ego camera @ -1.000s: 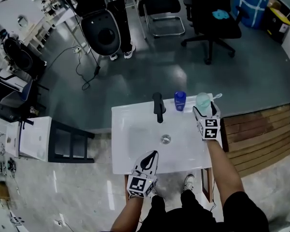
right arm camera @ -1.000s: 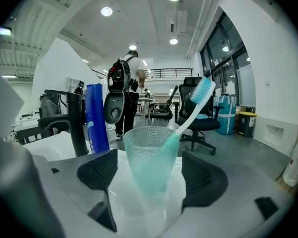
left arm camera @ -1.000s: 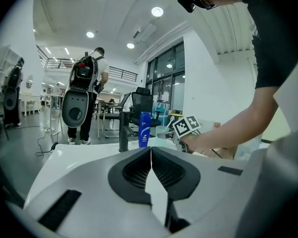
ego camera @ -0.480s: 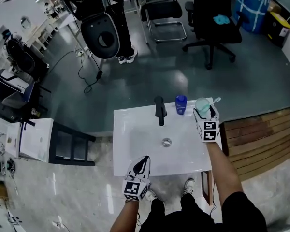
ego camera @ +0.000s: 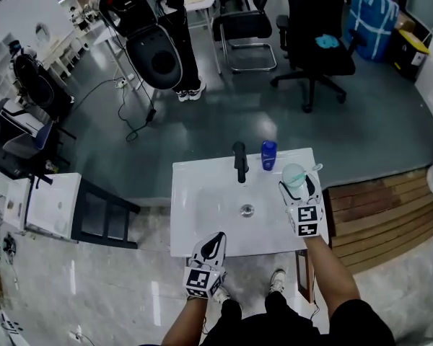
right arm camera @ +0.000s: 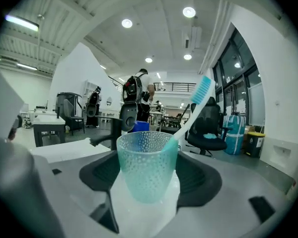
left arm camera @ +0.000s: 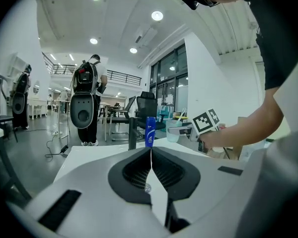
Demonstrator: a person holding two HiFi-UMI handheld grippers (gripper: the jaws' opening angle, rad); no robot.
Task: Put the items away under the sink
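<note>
I find the right hand-held gripper (ego camera: pixel 299 184), its jaws just drawn in, clamped on a translucent teal cup (right arm camera: pixel 146 167) with a dimpled wall. A white-handled toothbrush (right arm camera: pixel 191 110) with blue bristles leans inside it. The cup sits right of centre in the head view, over the white counter's (ego camera: pixel 195 229) right side. The left hand-held gripper (left arm camera: pixel 150 151) is closed and empty at the counter's near edge.

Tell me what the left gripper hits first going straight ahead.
Probably the blue bottle, which stands above the tips of the shut left gripper; the black faucet sits just left. Depth is unclear, so the white sink could come first.
</note>
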